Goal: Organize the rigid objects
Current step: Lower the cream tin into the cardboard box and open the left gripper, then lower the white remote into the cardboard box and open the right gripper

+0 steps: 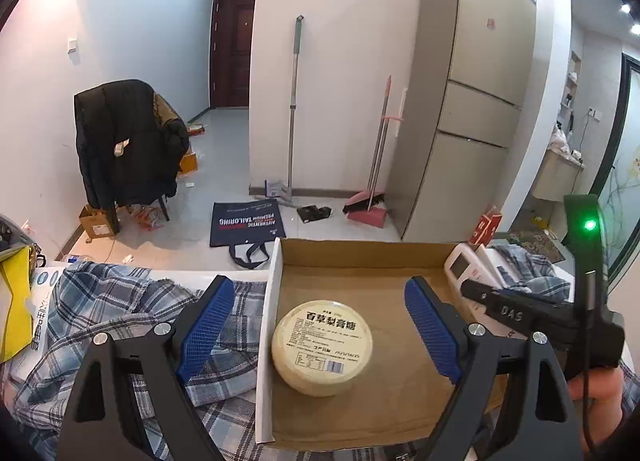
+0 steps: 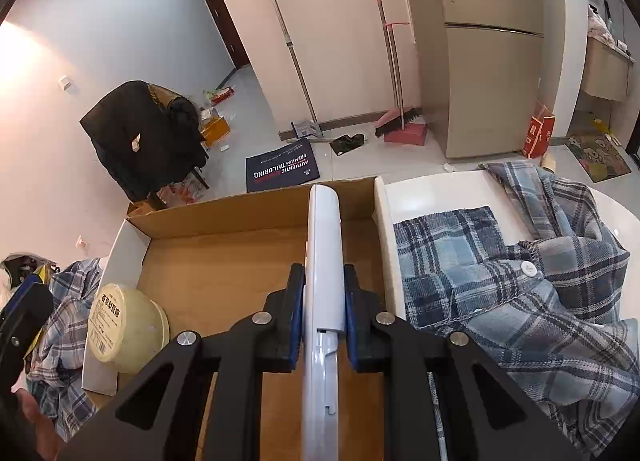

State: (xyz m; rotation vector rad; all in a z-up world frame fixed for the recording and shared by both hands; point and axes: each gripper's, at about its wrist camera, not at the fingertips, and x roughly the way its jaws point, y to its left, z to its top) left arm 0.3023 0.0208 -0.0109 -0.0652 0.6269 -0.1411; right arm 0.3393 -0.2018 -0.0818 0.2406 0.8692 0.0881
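Cardboard box (image 2: 256,245) sits open on the worktop, its floor mostly bare. Round tin (image 1: 322,347) lies by the box's left wall, under the wide-open left tool (image 1: 320,325). Right tool (image 2: 322,313) clamps a white remote (image 2: 325,261) above mid-box.

A white table (image 2: 436,189) carries the load; an open cardboard box (image 2: 240,217) sits on it, flanked on both sides by a rumpled blue plaid cloth (image 2: 520,293) spread over the tabletop; a white printed package (image 1: 44,301) lies at the left edge, partly under the cloth; a yellow bag (image 1: 14,301) rests beside it; the box's floor bears a round cream tin (image 1: 322,347).
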